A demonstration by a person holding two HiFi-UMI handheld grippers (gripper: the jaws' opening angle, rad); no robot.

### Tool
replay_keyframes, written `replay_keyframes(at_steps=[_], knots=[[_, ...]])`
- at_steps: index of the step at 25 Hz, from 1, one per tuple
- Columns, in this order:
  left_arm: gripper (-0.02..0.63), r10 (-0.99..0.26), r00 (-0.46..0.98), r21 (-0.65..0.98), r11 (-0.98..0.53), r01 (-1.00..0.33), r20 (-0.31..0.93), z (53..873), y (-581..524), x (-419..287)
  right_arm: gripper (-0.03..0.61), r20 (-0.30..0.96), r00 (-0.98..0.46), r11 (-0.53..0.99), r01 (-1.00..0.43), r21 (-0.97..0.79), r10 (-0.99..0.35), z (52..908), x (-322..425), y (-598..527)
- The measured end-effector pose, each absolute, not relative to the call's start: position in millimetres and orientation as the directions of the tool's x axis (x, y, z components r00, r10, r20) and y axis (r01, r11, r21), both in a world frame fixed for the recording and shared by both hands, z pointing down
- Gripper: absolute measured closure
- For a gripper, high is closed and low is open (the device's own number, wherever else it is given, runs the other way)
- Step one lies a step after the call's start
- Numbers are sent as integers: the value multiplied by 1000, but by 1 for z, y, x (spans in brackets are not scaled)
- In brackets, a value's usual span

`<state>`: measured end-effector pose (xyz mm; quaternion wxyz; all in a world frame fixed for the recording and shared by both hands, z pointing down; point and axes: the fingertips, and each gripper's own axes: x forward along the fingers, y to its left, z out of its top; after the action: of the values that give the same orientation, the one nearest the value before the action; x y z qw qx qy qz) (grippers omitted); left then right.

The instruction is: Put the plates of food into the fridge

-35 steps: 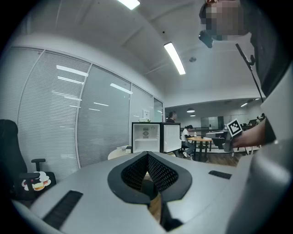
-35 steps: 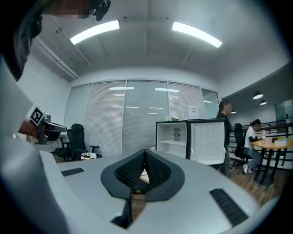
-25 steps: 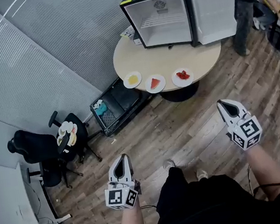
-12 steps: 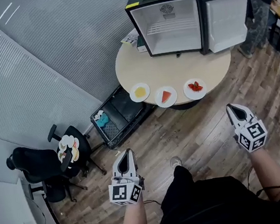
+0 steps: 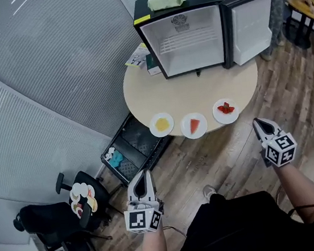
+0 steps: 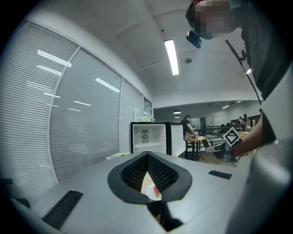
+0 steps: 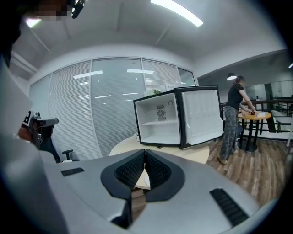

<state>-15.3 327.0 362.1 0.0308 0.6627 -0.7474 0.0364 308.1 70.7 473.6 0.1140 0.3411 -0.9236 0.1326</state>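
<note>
The three plates sit out front of the open fridge, right on the counter lip. Jaws on my left gripper and right gripper are both pinched shut, empty, so poking in like this could knock one off.

Row along table edge, yellow-food plate, orange-wedge plate, red-food plate, perhaps strawberries, black fridge behind them, upright, door open.

Office chair, black cart
</note>
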Motion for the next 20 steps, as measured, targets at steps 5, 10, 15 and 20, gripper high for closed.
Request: replay_keyframes(at_steps=[5, 10, 15, 20], knots=[[609, -995, -45, -2, 45, -999, 91, 367, 297, -60, 573, 338, -681, 655, -727, -204, -650, 492, 284, 66], [609, -997, 29, 0, -29, -1000, 70, 372, 261, -87, 573, 384, -619, 573, -784, -240, -686, 510, 276, 63], [609, -995, 95, -4, -95, -995, 41, 369, 227, -92, 572, 420, -578, 506, -816, -280, -700, 529, 279, 57], [609, -992, 123, -16, -124, -992, 38, 365, 206, -94, 572, 389, -578, 465, -813, -351, -717, 548, 278, 37]])
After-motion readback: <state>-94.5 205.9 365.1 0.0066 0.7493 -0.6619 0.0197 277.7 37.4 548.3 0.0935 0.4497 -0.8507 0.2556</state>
